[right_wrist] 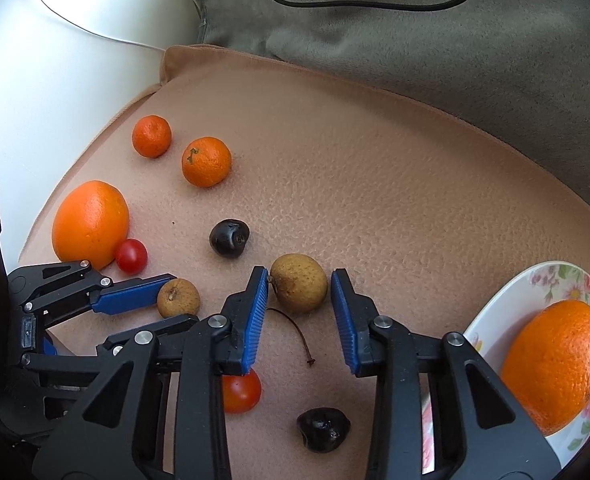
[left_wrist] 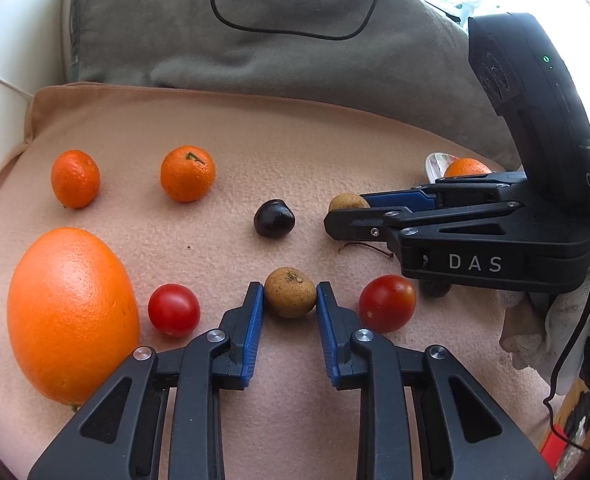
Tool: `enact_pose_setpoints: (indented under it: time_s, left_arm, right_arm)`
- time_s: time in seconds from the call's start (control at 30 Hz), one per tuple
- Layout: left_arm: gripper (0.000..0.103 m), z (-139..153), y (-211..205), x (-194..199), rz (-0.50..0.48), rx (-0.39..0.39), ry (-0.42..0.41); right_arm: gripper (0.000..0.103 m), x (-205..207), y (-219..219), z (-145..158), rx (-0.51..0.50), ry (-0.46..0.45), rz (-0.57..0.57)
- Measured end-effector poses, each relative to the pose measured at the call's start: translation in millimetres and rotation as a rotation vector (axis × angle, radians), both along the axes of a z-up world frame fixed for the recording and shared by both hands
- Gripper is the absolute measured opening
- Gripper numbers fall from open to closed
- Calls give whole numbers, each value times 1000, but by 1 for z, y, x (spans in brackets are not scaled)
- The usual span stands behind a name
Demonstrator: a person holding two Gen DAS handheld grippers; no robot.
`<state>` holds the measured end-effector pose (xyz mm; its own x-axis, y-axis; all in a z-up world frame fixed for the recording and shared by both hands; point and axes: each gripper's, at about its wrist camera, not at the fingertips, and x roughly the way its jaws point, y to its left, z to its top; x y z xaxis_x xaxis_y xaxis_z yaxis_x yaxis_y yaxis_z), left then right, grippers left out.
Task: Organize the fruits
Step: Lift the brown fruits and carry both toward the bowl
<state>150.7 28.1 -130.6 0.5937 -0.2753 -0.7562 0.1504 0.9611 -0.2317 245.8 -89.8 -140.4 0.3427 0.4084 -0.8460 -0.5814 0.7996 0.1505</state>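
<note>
Fruits lie on a beige cloth (left_wrist: pixel 295 152). My left gripper (left_wrist: pixel 289 296) is shut on a small brown fruit (left_wrist: pixel 289 292), its blue pads touching both sides; it also shows in the right wrist view (right_wrist: pixel 178 297). My right gripper (right_wrist: pixel 299 292) is open around a second brown fruit (right_wrist: pixel 299 282), left pad touching, right pad apart; it shows in the left wrist view (left_wrist: pixel 347 201). Two mandarins (left_wrist: pixel 75 178) (left_wrist: pixel 187 173), a large orange (left_wrist: pixel 71 312), two red tomatoes (left_wrist: pixel 173 309) (left_wrist: pixel 387 302) and dark fruits (left_wrist: pixel 274 217) (right_wrist: pixel 323 428) lie around.
A flowered plate (right_wrist: pixel 535 288) at the right holds an orange (right_wrist: pixel 555 364). A grey cushion (left_wrist: pixel 275 52) with a black cable (left_wrist: pixel 295 34) lies behind the cloth. A loose stem (right_wrist: pixel 295 332) lies on the cloth. White surface to the left.
</note>
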Motion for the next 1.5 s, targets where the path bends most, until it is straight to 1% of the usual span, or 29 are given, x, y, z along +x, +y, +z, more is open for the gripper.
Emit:
enact_pose_setpoints:
  time_s: [0.03,0.23,0.43,0.87,1.17,1.5]
  left_arm:
    - [25,0,0,-1,0,0,-1]
    - [25,0,1,-1,7,-7,-7]
    - [25,3,4,-4,18,-13,-21]
    - [25,24,1,-19,14,-27,-70]
    - [25,44,-21,-28,-32,-45,-116]
    - [25,54,-60,-36,-106,-63,-143]
  right_arm:
    - [31,0,0,0,0,-1,0]
    - [31,0,0,-1,8,-5,-7]
    - [31,-3,-7,4,37,-10,-19]
    - [31,-22,-27,35,96,-61,-39]
    - [31,-46,-61,64,136,-110,-76]
    - [31,-82,-113,79,158,-160,-154]
